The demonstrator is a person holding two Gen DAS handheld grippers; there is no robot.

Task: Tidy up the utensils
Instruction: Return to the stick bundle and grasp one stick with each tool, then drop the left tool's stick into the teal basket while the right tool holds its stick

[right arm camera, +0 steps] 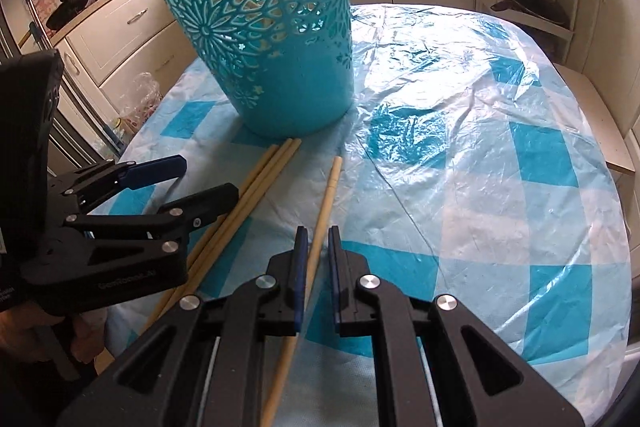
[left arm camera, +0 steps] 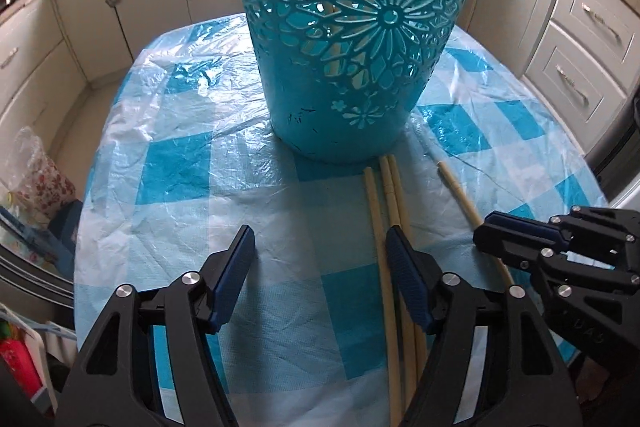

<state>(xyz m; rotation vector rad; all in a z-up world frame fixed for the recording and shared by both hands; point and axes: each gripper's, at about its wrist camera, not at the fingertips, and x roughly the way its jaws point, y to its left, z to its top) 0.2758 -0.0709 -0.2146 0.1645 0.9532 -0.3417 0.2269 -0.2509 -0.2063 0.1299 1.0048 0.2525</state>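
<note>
Wooden chopsticks (left arm camera: 380,227) partly hidden beneath spread left hand-held gripper (left arm camera: 320,251); right hand-held gripper (right arm camera: 318,247) narrowly parted around one chopstick (right arm camera: 326,199).

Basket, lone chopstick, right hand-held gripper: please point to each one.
Basket (right arm camera: 296,99): right wrist view, lower wall.
Lone chopstick (right arm camera: 329,193): right wrist view, upper shaft.
Right hand-held gripper (right arm camera: 318,255): right wrist view, between fingertips.

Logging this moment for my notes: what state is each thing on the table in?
teal basket: upright, chopsticks inside
three chopsticks: flat on the tablecloth, tips at the basket's base
single chopstick: lying apart, between the right fingers
left hand-held gripper: open, empty
right hand-held gripper: nearly closed around the single chopstick
</note>
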